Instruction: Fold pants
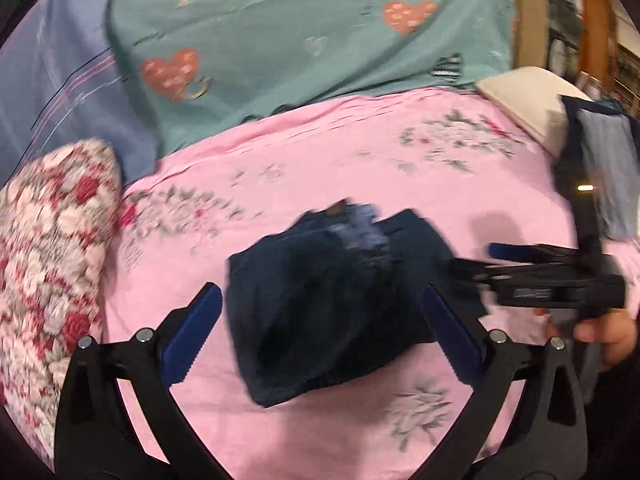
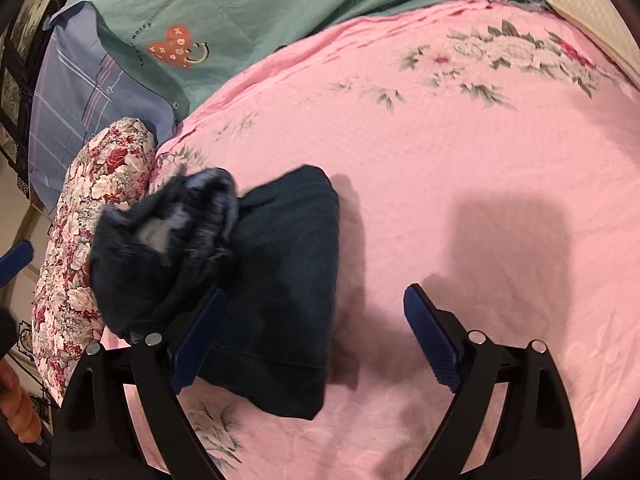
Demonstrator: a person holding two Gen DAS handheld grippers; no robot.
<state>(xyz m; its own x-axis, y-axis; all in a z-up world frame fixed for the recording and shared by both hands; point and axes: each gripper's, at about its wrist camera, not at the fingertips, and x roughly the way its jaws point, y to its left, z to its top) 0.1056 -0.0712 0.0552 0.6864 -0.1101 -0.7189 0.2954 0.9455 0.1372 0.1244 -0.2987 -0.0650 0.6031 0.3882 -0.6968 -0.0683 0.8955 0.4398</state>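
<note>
Both grippers, left [image 1: 320, 332] and right [image 2: 316, 334], angle downward, jaws wide, over folded pants [image 2: 280, 280].

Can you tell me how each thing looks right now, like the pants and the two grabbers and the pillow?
pants: folded into a dark bundle, waistband end bunched, lying on the pink sheet
left gripper: open, holding nothing
right gripper: open, holding nothing
flowery pillow: lying beside the pants

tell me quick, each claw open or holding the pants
left claw: open, gripping nothing; dark pants lie between its fingers.
right claw: open, holding nothing.
</note>
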